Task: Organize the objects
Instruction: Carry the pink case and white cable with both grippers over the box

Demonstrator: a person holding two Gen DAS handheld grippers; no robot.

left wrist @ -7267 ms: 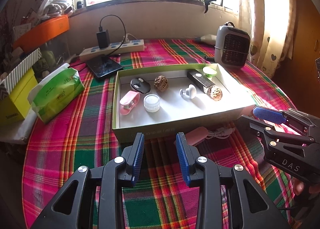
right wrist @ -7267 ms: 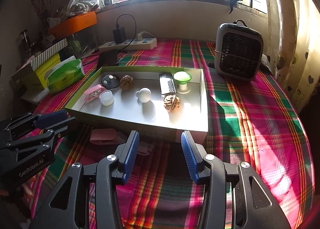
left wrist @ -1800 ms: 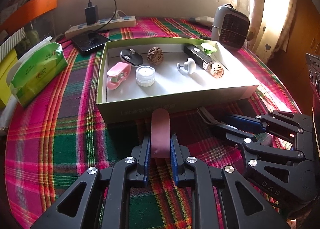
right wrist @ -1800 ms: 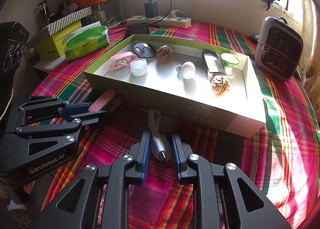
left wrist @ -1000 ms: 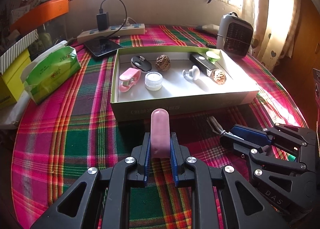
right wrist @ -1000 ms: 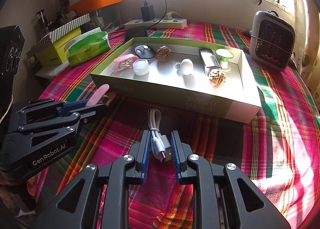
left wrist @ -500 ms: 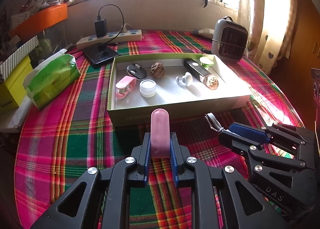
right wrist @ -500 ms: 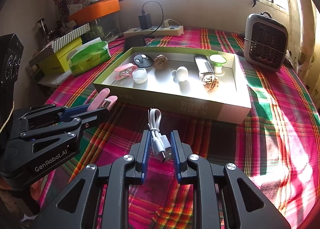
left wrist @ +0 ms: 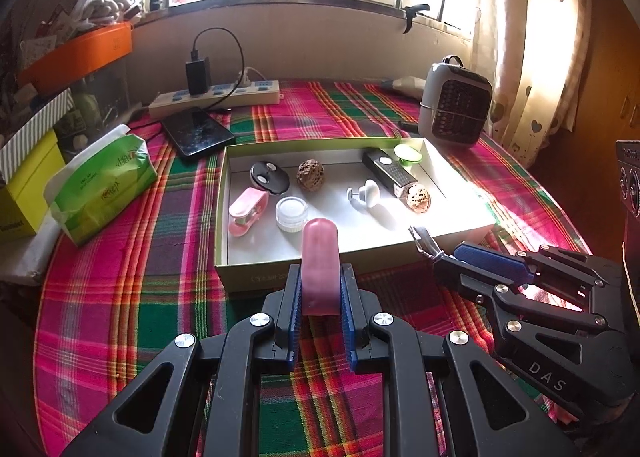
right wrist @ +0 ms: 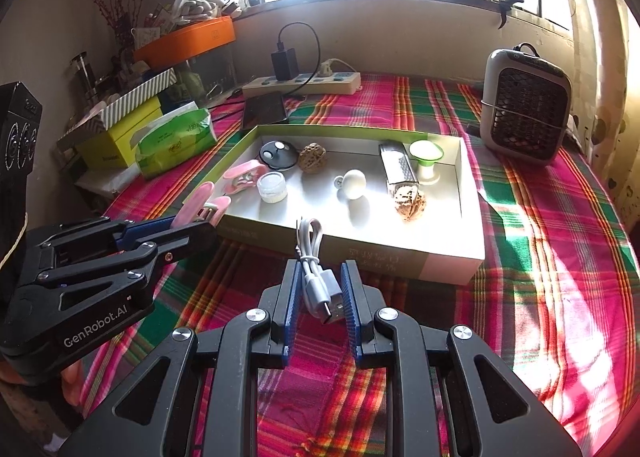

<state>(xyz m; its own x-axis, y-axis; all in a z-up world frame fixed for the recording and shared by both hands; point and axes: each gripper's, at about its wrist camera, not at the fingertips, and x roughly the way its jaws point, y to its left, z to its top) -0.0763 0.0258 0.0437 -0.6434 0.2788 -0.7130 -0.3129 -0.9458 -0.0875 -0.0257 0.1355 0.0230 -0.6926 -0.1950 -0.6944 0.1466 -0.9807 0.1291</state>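
My left gripper [left wrist: 320, 291] is shut on a pink oblong case [left wrist: 319, 263], held above the plaid cloth just before the near wall of the green-rimmed white tray [left wrist: 304, 277]. My right gripper [right wrist: 320, 299] is shut on a coiled white USB cable [right wrist: 316, 277], also raised in front of the tray [right wrist: 400, 253]. Each gripper shows in the other's view: the right one [left wrist: 444, 257], the left one [right wrist: 200, 223] with the pink case [right wrist: 198, 203]. The tray holds two walnuts, a white knob, a small jar, a pink clip, a black disc, a grater and a green-topped piece.
A small grey heater [left wrist: 454, 109] stands behind the tray on the right. A green tissue pack [left wrist: 102, 185], a yellow box [left wrist: 24, 181], a dark phone [left wrist: 198, 133] and a power strip [left wrist: 216, 95] lie to the left and back. The round table drops off at its edges.
Both grippers have closed on their objects, the pink case and the cable, lifted them off the cloth and risen. The tray's contents have not moved.
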